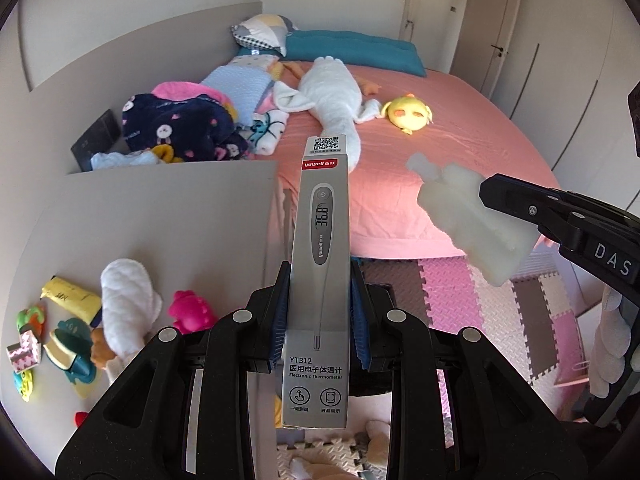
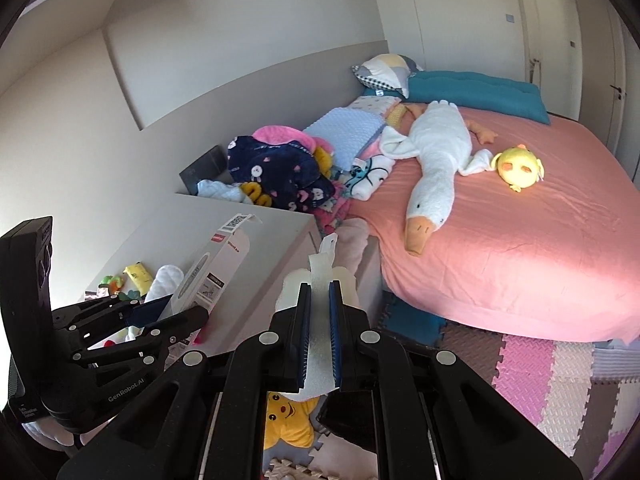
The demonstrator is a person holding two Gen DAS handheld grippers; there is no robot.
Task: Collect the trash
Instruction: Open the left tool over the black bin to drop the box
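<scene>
Two grippers are held up in the air over the foam floor mat [image 1: 500, 304], each clamped on a piece of trash. Nearest the left camera, the left gripper [image 1: 319, 316] has its blue pads pressed against both long sides of a grey thermometer box [image 1: 320, 264], which stands upright between them with its printed face to the lens and its QR-code flap at the top. In the right wrist view this same gripper [image 2: 160, 312] sits low at the left, and the box [image 2: 212, 268] leans up and away from it over the desk.

The right gripper [image 2: 319, 332] is closed almost fully on a white foam packing piece [image 2: 318, 344]; a narrow strip of the foam runs up between the pads and a wider lump bulges beyond the fingertips. From the left camera, that foam [image 1: 468, 216] hangs to the right of the box, gripped by the black fingers [image 1: 516, 196] coming in from the right edge.

Left of the box, the grey desk [image 1: 168, 216] carries small toys and a white mitten [image 1: 124, 304]. Beyond the box lies the bed with its pink sheet [image 1: 432, 128], and on it a long white goose plush [image 1: 336, 96], a yellow chick plush [image 1: 408, 112] to its right, a heap of clothes [image 1: 180, 124] to its left, and a teal cushion [image 1: 352, 48] furthest back.
</scene>
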